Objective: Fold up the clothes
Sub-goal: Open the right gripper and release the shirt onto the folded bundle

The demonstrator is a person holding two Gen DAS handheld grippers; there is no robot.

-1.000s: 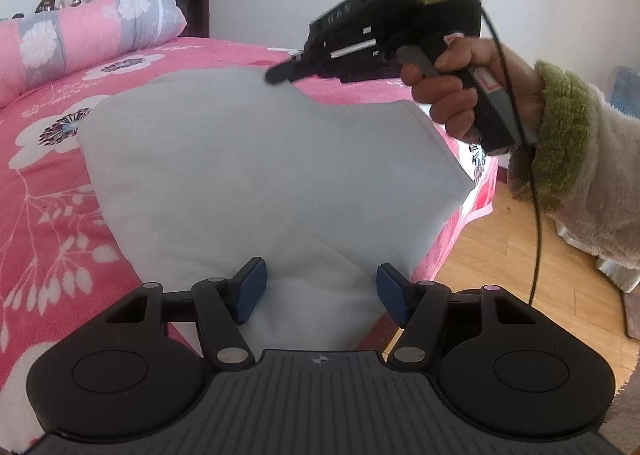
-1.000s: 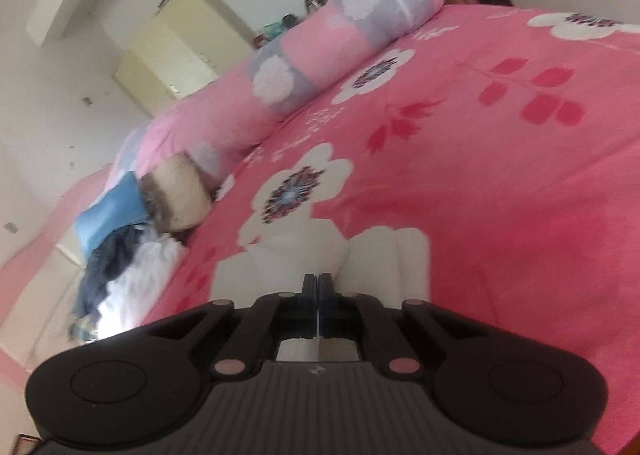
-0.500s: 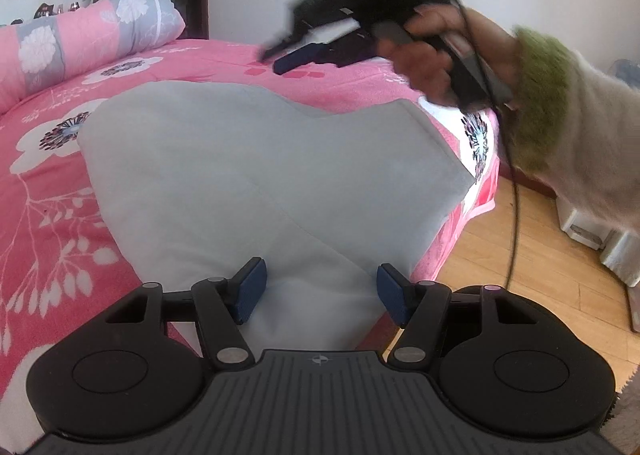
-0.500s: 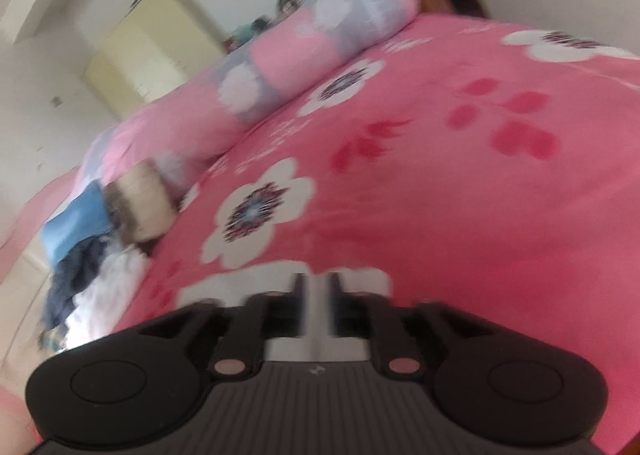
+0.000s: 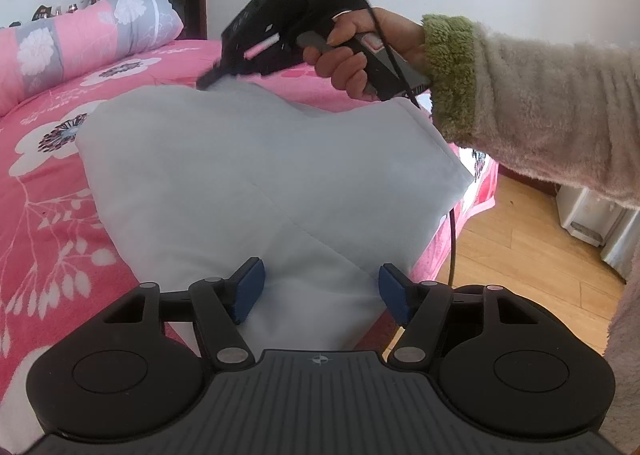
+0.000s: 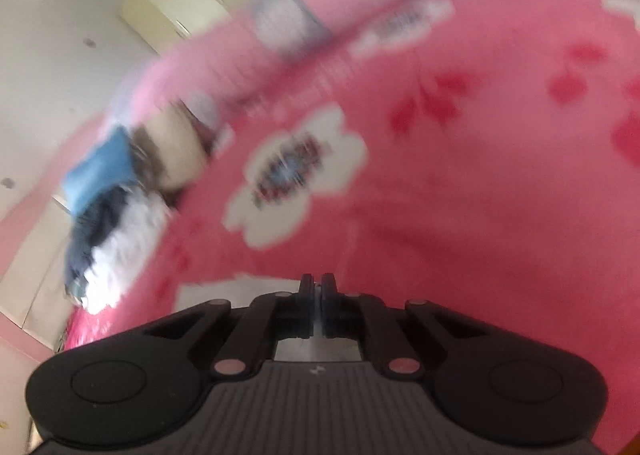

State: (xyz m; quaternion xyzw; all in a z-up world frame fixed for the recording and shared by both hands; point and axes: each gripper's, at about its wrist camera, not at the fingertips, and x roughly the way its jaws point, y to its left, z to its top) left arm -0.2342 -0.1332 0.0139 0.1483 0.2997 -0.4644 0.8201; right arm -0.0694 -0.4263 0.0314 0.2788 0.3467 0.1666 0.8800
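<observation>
White garment (image 5: 256, 175) lies flat on the pink bed (image 5: 44, 223), one corner over the bed's edge. My left tongs (image 5: 320, 291) gape over its near hem; my right tongs (image 6: 318, 295), just snapped together, pinch its far edge. Clothes pile (image 6: 108, 223) well apart.

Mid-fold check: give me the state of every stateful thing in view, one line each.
Grey garment: lying partly folded on the pink bedspread.
Left gripper: open, pads either side of the garment's near end, not pressing.
Right gripper: shut after just closing, at the garment's far edge; grip unclear.
Clothes pile: unfolded heap.
</observation>
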